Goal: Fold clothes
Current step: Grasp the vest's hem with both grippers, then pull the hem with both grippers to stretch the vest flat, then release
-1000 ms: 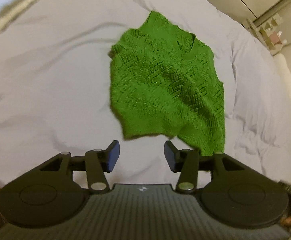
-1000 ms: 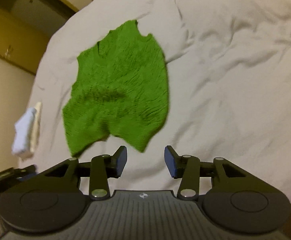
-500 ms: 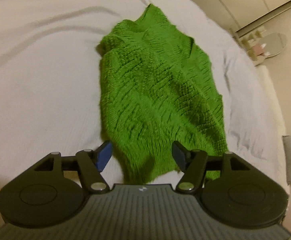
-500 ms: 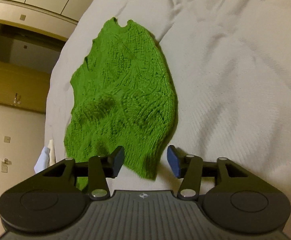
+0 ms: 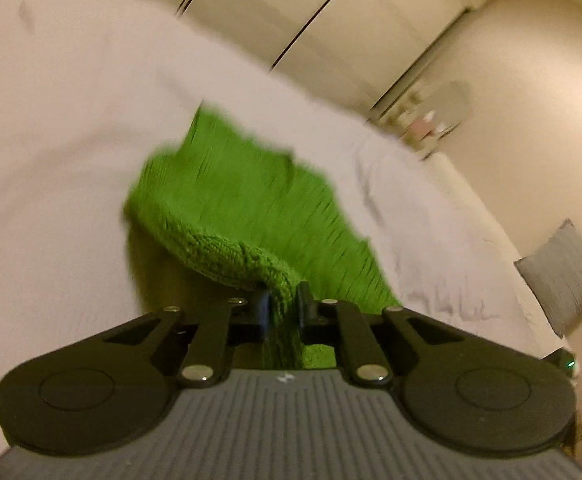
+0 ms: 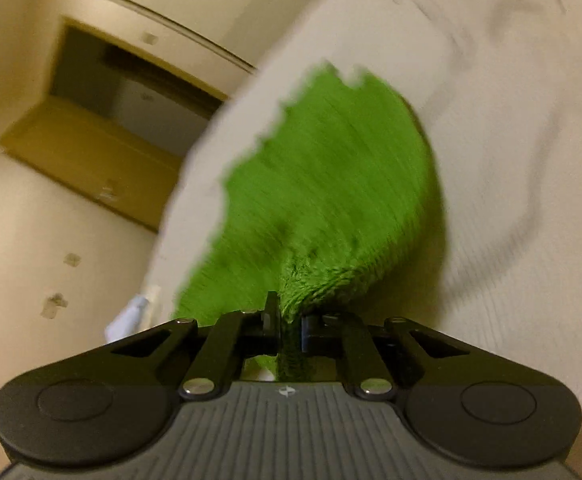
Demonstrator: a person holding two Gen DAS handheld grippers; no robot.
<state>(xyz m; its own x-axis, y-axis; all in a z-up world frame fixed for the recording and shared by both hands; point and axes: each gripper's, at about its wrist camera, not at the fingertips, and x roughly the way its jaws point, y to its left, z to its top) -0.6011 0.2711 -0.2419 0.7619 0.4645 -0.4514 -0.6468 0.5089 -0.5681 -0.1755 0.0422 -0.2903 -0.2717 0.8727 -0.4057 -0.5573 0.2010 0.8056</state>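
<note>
Green knit sweater lies on the bed w/ its near edge lifted off the white sheet; left gripper fingers clamp one bunched corner, right gripper fingers pinch the other. Grey cushion off to the side

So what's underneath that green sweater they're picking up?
The green sweater lies on a white bedsheet, which shows all around it. The left gripper and right gripper each pinch its near edge. Whatever lies directly beneath the knit is covered.
</note>
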